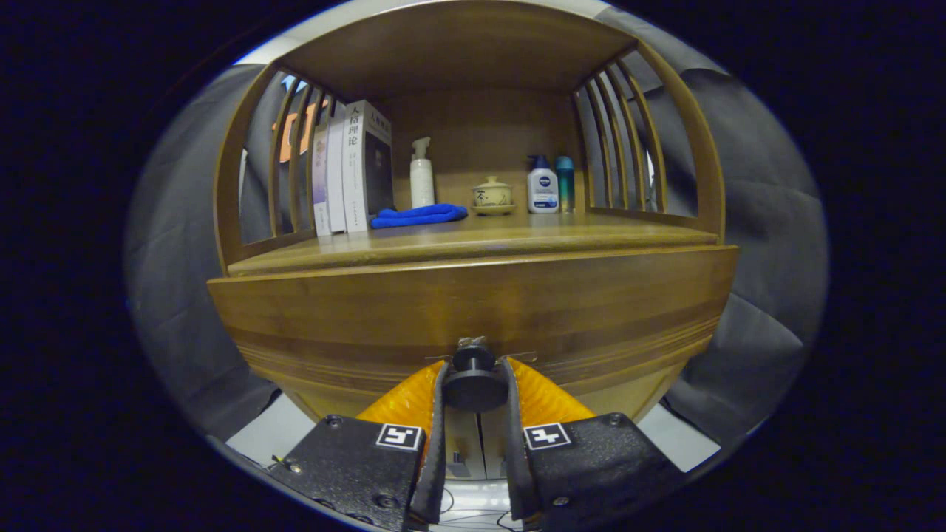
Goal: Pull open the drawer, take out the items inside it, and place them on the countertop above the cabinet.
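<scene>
A: Where is the wide brown wooden drawer front [473,310]?

B: Straight ahead of the fingers, under the wooden countertop [473,240] of the cabinet. Its round dark knob [474,380] sits low at the middle of the front.

A: And the gripper [474,384]?

B: Closed around that knob. Both fingers press on its sides, one on each flank, with the knob held between them.

A: Is the drawer out?

B: I cannot tell how far; nothing inside it is visible.

A: What stands on the countertop?

B: Toward the left, upright books [347,174] lean against the slatted wooden side. Beside them lies a folded blue cloth [419,215], with a white pump bottle [422,177] just behind it. Near the middle is a small lidded ceramic cup on a saucer [492,196]. Right of it stand a white bottle with a blue cap [542,186] and a slim teal bottle [565,182], side by side.
</scene>
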Demonstrator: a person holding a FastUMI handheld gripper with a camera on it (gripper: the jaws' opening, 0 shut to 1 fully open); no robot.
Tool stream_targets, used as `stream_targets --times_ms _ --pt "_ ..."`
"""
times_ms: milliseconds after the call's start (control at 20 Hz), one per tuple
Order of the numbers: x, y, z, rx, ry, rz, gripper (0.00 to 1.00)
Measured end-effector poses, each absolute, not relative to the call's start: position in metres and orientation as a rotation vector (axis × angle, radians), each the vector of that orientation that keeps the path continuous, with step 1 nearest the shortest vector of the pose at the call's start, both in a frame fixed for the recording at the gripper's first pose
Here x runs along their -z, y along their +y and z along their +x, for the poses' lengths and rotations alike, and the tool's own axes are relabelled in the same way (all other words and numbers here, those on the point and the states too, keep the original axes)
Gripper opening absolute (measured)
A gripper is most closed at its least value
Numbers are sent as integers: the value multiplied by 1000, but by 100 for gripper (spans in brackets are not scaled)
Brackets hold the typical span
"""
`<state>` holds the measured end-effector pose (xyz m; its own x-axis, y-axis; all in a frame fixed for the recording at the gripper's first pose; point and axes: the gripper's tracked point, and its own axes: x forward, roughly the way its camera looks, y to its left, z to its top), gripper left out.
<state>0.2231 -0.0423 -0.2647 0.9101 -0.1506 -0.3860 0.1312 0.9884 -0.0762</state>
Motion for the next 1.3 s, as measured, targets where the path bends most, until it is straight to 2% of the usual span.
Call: stream_targets --times_ms 850,1300 --pt "265 -33 104 109 428 -76 37" --pt "267 -26 67 66 447 -92 37"
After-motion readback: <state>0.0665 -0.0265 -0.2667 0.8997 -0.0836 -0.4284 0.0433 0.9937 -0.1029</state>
